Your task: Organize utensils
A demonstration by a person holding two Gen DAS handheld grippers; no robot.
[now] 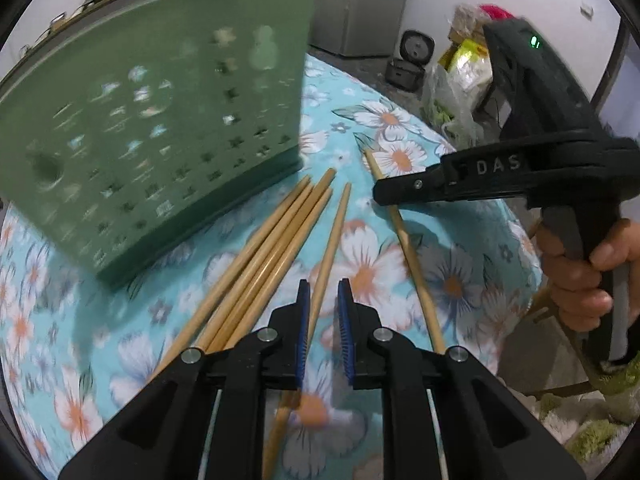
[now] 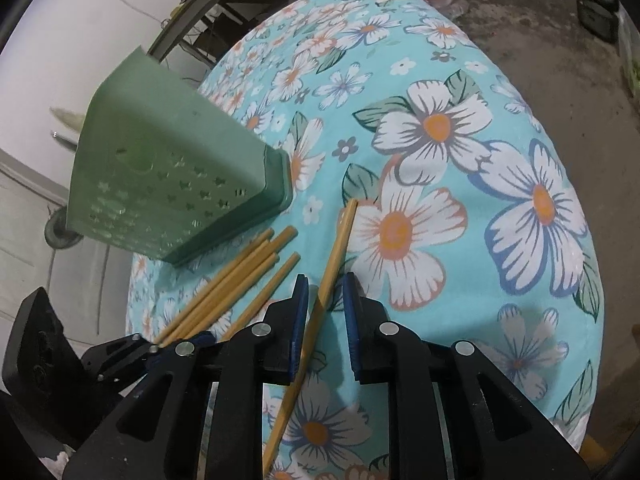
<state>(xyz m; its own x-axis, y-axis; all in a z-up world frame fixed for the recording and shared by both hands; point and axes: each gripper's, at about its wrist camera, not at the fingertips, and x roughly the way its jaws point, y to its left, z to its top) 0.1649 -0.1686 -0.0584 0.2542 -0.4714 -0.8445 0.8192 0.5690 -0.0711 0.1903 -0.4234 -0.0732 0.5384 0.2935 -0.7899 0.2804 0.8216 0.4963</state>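
Chopsticks [image 1: 276,248] on cloth; only left wrist view shows hand [image 1: 580,276].

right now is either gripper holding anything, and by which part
Nothing looks clamped. The left gripper straddles a single chopstick, the right gripper a separate chopstick, with a gap beside each stick.

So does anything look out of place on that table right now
Yes. The green utensil holder stands upright on the floral cloth, but the wooden chopsticks lie loose on the cloth beside it: a bunch near its base and one stray chopstick angled apart from them.
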